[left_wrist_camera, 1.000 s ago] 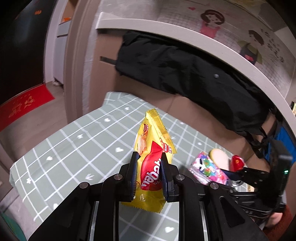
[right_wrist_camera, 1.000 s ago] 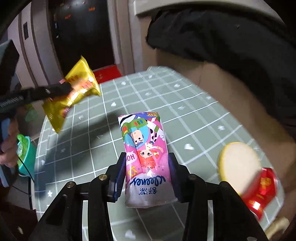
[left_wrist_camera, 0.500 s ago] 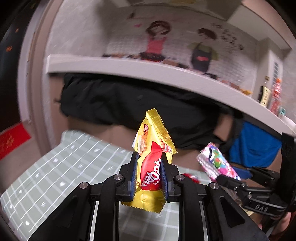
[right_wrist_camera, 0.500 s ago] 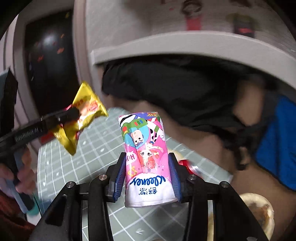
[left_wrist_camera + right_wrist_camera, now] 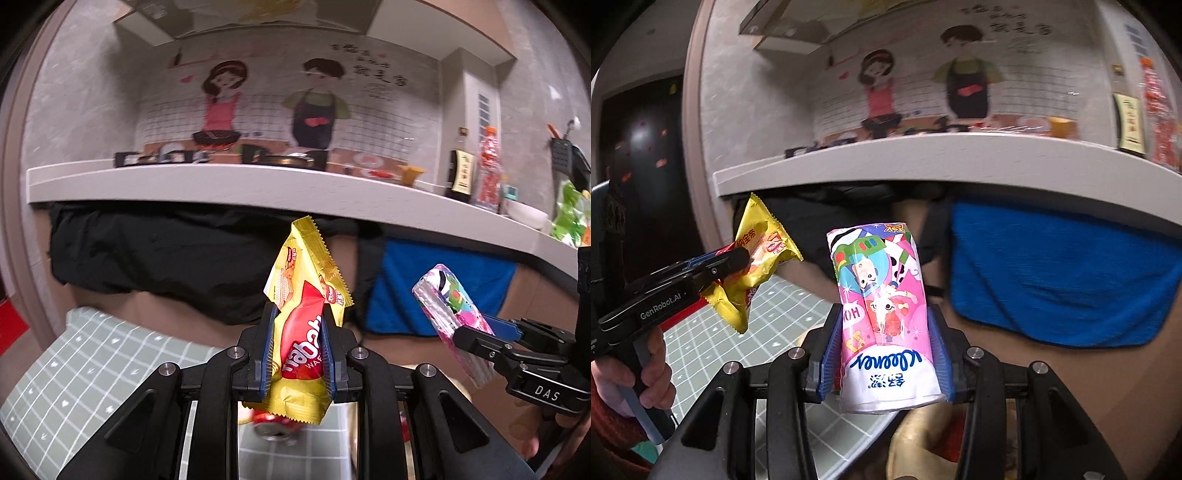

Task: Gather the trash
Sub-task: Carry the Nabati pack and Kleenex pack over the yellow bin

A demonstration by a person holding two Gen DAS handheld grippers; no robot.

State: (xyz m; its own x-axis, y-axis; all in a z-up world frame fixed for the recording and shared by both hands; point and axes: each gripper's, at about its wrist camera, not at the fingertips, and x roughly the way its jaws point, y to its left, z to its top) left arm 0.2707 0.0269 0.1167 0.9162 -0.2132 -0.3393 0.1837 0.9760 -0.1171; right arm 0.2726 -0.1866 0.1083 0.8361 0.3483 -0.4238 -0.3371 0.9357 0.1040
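We hold two pieces of trash in the air, both lifted clear of the tabletop (image 5: 92, 354) with its green checked cloth. The left gripper (image 5: 297, 350) has its jaws nearly closed, and they pinch the yellow wafer wrapper (image 5: 304, 295) across its red middle part. The right gripper (image 5: 882, 354) stands wider, and its blue pads press on both sides of the pink Kleenex tissue pack (image 5: 882, 295), near its lower end.

We judge the wafer wrapper to be very light and thin. The foil looks crinkled and probably slippery, so it can slide out if the grip loosens. The middle, where we have it now, seems the best place, because the serrated ends are flat and can fold away.

The tissue pack is soft and also light. Its plastic film is glossy, and its sides bulge a little between the pads, so we think it gives under pressure but will not break. A hold on the two long sides, as now, seems safe; a hold on one end would let it bend.

Low in the left wrist view, a red can (image 5: 273, 424) lies on the tabletop near its right edge, blurred and partly hidden behind the wrapper. We see no trash bin in either view, so we cannot tell where the pieces must go.
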